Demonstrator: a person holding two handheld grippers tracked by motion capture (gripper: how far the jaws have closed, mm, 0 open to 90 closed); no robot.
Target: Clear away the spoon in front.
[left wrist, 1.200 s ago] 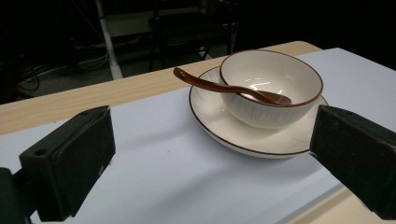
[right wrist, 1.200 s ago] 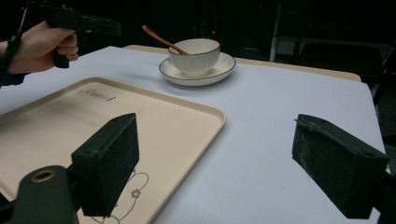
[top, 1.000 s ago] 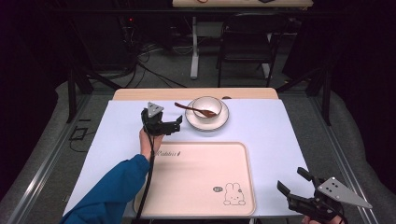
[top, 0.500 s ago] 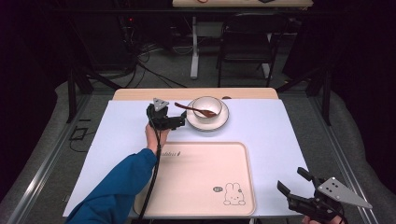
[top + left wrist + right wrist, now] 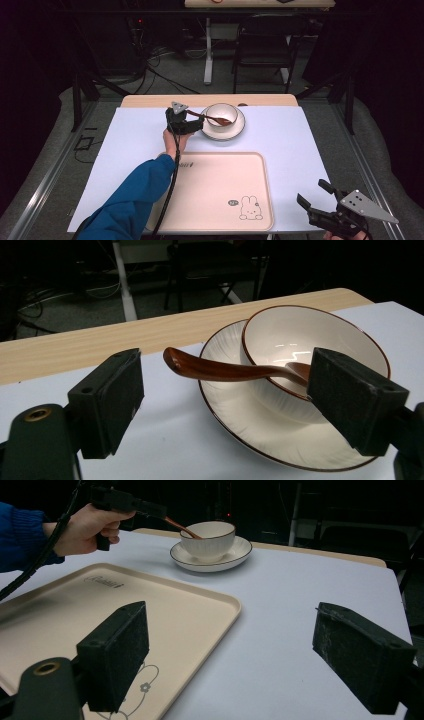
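Nearby, tray point(image 5: 220, 192), spoon point(image 5: 225, 371) in bowl point(image 5: 310, 342), saucer point(image 5: 260, 425)

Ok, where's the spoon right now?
The brown spoon rests in the bowl at the table's far middle, its handle pointing left toward the open left gripper.

Left hand-held gripper point(image 5: 192, 121) outstretched, right hand-held gripper point(image 5: 316, 199) low, both gaping.

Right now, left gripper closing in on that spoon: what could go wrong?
1. The spoon leans on the bowl rim with its handle in the air; the open left gripper could knock it and swing it off the rim.
2. The bowl sits loose on the saucer; a sideways pull might drag or tip it.
3. The right gripper sits open near the table's front edge, too far to steady anything.
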